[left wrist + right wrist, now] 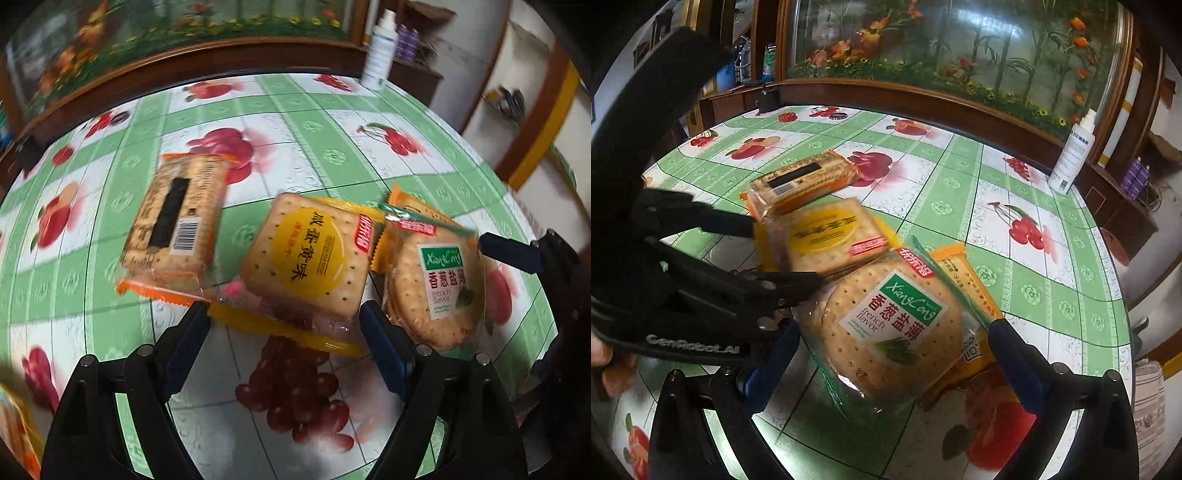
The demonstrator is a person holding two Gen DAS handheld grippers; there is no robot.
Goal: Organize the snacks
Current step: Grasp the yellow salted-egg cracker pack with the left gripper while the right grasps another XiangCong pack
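Right tongs (pixel 890 332) straddle green cracker pack (pixel 886 328), untouched.

both wrist cameras look steeply down, close over the desk (pixel 332 122), sharing the cracker packets (pixel 306 258) from opposite sides

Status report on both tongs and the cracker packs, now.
Left tongs open, straddling yellow cracker pack. Right tongs open around green-label pack. Packs overlap; orange pack beside them.
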